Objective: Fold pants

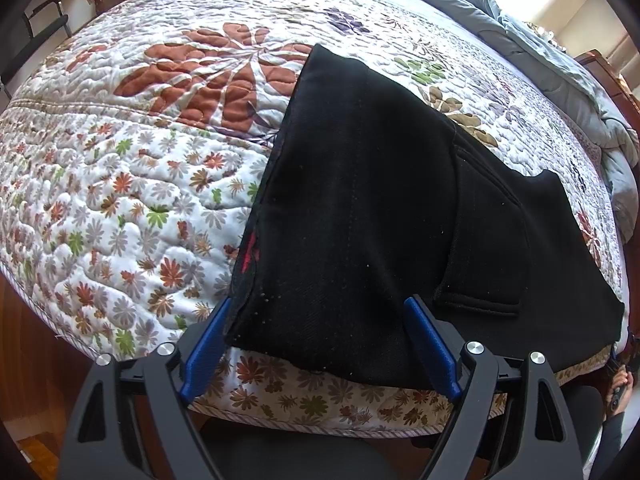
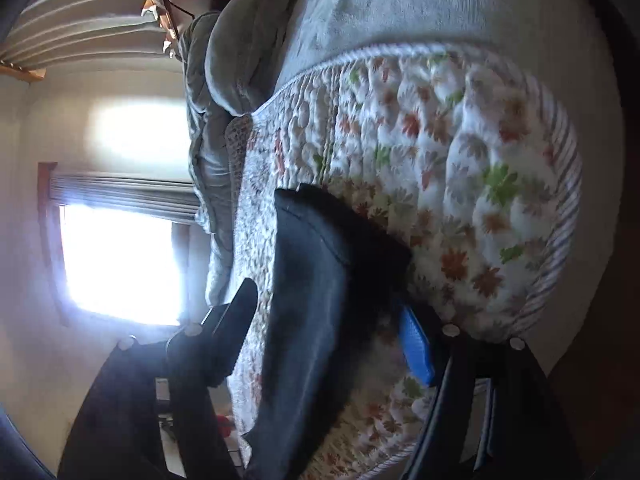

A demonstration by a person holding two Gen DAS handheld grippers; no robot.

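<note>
Black pants (image 1: 360, 200) lie folded on the flowered quilt (image 1: 140, 200), reaching from the bed's near edge toward its middle. My left gripper (image 1: 320, 304) points steeply down at the near end of the pants. It is open wide, one blue finger (image 1: 208, 340) at each side of the cloth, and grips nothing. In the rolled right wrist view the pants (image 2: 312, 248) run between the fingers of my right gripper (image 2: 328, 298). Its dark finger (image 2: 240, 312) stands clear of the cloth, with quilt showing in the gap. Its blue finger (image 2: 416, 344) sits beside the other edge. It is open.
A grey blanket (image 1: 560, 68) is bunched along the far right side of the bed, also seen as the grey blanket (image 2: 248, 60). A bright window (image 2: 120, 264) is beyond. A dark chair (image 1: 40, 36) stands at the far left. Wooden floor (image 1: 24, 320) lies below the bed edge.
</note>
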